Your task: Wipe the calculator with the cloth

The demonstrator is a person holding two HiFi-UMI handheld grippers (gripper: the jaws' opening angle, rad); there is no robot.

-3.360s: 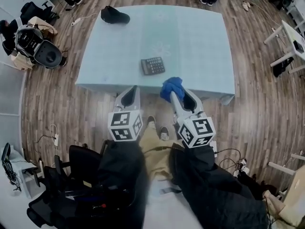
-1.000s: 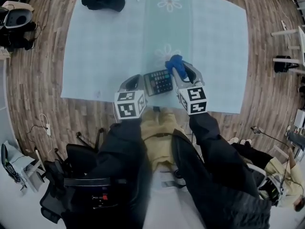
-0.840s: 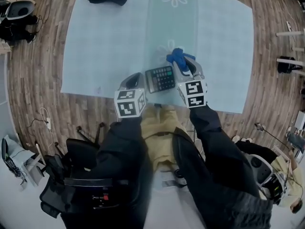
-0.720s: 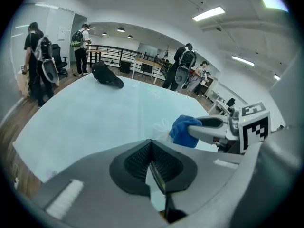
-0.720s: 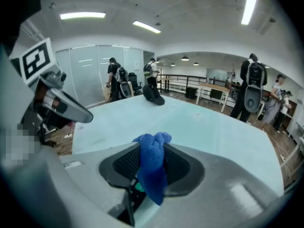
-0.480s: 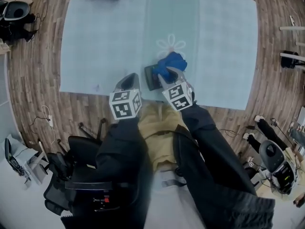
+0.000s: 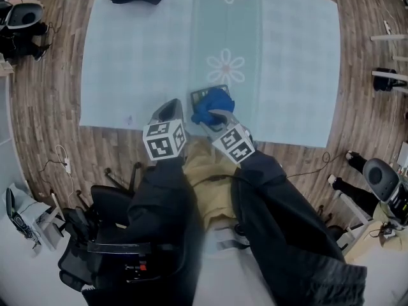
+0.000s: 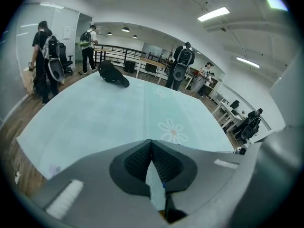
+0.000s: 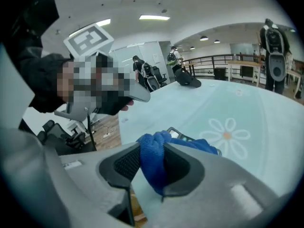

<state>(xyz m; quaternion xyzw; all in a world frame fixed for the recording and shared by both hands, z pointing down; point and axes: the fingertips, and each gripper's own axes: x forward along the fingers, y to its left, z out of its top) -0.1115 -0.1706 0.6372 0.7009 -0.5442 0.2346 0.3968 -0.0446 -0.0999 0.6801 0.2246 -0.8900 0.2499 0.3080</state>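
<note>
On calculator (image 7: 202,95): blue cloth (image 7: 209,106) | right gripper (image 9: 152,169) clamps it | left gripper (image 8: 151,148) closed

We're seeing left gripper (image 8: 152,146) fingers (image 8: 137,163) pressing together, empty, hovering over pale-blue surface (image 8: 90,122); black item (image 8: 113,74) lying far off.

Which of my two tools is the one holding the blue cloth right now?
The right tool, its jaws shut on the blue cloth over the calculator. The left tool has its jaws together, nothing between them.
</note>
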